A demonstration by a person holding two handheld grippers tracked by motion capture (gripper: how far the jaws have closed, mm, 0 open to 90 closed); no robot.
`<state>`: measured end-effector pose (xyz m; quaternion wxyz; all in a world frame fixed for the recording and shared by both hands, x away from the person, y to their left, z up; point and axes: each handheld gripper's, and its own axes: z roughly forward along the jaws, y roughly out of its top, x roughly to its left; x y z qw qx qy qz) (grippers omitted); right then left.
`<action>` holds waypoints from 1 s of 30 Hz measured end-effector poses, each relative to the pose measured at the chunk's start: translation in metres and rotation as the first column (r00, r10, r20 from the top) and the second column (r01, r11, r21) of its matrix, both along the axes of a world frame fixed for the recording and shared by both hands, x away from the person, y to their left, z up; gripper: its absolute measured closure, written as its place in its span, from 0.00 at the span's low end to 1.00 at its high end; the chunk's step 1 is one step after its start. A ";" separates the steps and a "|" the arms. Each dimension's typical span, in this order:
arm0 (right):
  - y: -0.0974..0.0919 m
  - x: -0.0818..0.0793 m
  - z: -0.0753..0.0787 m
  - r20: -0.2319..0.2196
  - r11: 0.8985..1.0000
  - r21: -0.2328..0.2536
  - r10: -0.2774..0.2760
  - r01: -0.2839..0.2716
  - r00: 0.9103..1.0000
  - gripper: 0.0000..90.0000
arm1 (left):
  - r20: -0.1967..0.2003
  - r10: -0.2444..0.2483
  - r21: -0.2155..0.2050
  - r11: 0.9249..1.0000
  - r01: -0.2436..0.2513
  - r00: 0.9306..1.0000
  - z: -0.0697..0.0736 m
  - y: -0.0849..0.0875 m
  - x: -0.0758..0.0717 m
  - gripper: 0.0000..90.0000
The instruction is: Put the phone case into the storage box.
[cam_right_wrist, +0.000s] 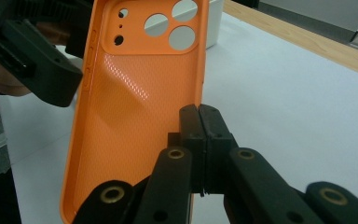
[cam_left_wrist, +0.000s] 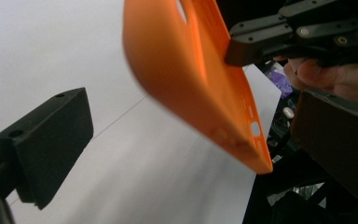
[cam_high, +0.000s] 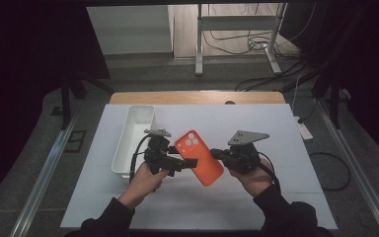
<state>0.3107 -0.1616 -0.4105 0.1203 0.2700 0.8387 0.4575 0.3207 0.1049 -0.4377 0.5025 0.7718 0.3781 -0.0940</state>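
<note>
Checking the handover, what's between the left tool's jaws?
In the left gripper view, the orange phone case hangs between the open left tool's jaws, untouched.

In the left gripper view the orange phone case (cam_left_wrist: 200,79) is blurred and cut off by the top edge, hiding its camera end. Beyond the right gripper (cam_right_wrist: 199,116), the case's lower corner leaves the frame, and its clamped edge is hidden between the pads.
</note>
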 end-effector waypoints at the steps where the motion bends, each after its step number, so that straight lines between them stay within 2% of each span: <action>1: 0.001 0.000 0.000 0.001 1.000 -0.001 0.000 0.000 1.000 0.98 | 0.000 0.001 -0.007 1.000 -0.001 1.000 0.000 0.000 0.000 0.00; 6: 0.003 -0.002 0.000 0.007 1.000 0.001 0.010 -0.010 1.000 0.98 | -0.014 0.000 -0.043 0.999 0.000 1.000 -0.001 0.001 0.003 0.00; 10: 0.005 -0.004 0.000 0.010 1.000 0.001 0.013 -0.013 1.000 0.98 | -0.023 -0.002 -0.037 0.999 0.001 1.000 -0.002 0.001 0.005 0.04; 13: 0.006 -0.004 0.001 0.012 1.000 0.004 0.015 -0.015 1.000 0.98 | -0.037 -0.004 -0.046 0.999 0.003 0.999 -0.004 0.000 0.006 0.10; 18: 0.006 -0.005 0.001 0.017 1.000 0.006 0.018 -0.018 1.000 0.98 | -0.062 -0.015 -0.071 0.997 0.011 0.998 -0.005 0.001 0.007 0.25; 22: 0.007 -0.006 0.001 0.019 1.000 0.006 0.022 -0.022 1.000 0.98 | -0.084 -0.025 -0.096 0.995 0.017 0.996 -0.005 0.003 0.007 0.42; 23: 0.007 -0.006 0.001 0.019 1.000 0.006 0.022 -0.022 1.000 0.98 | -0.087 -0.034 -0.113 0.993 0.024 0.996 -0.006 0.004 0.007 0.46; 26: 0.007 -0.006 0.001 0.023 1.000 0.005 0.021 -0.021 1.000 0.98 | -0.087 -0.041 -0.118 0.992 0.031 0.995 -0.006 0.005 0.008 0.58; 27: 0.007 -0.007 0.001 0.024 1.000 0.005 0.021 -0.021 1.000 0.98 | -0.089 -0.044 -0.119 0.992 0.034 0.995 -0.006 0.005 0.008 0.58; 30: 0.008 -0.007 0.001 0.026 1.000 0.002 0.023 -0.023 0.999 0.98 | -0.105 -0.047 -0.135 0.990 0.033 0.993 -0.007 0.005 0.008 0.70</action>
